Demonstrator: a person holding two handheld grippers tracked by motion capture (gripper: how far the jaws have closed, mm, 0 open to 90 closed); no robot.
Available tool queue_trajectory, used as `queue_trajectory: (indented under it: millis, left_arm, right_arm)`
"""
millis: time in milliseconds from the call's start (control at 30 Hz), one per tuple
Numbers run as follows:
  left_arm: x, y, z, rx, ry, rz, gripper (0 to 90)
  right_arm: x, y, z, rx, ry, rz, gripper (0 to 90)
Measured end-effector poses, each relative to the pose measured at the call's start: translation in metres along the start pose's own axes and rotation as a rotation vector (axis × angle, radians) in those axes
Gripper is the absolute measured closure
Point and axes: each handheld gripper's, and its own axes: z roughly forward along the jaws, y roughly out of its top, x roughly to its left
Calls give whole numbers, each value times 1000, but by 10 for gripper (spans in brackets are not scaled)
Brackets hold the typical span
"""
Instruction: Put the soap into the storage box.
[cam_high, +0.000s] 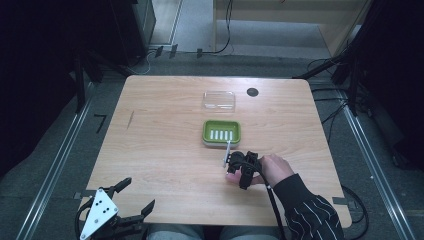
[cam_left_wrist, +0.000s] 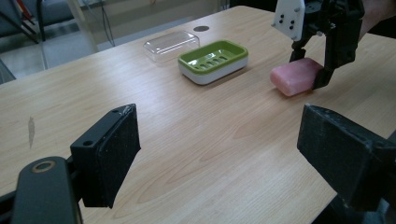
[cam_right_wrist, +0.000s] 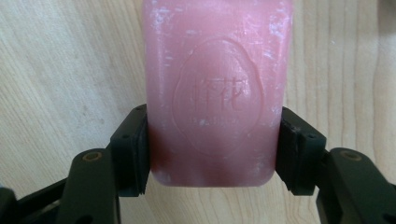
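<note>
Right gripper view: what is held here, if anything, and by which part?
The right gripper is shut on the pink rectangular soap bar, its pads pressing the bar's two long sides near one end. The left gripper is open, holding nothing.

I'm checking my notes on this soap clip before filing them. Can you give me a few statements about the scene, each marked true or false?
1. The right tongs grip the pink soap bar. True.
2. The soap lies in the green soap dish. False: the dish holds no soap; the bar is on the table in front of it.
3. The left tongs stand open, holding nothing. True.
4. The clear lid covers the dish. False: it lies behind it.
</note>
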Motion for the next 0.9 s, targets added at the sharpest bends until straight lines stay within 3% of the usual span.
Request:
queue_trajectory:
  millis: [900]
  left_arm:
    - [-1,0,0,4,0,3,140]
  right_arm:
    - [-27,-12,-10,-28,-22,64,386]
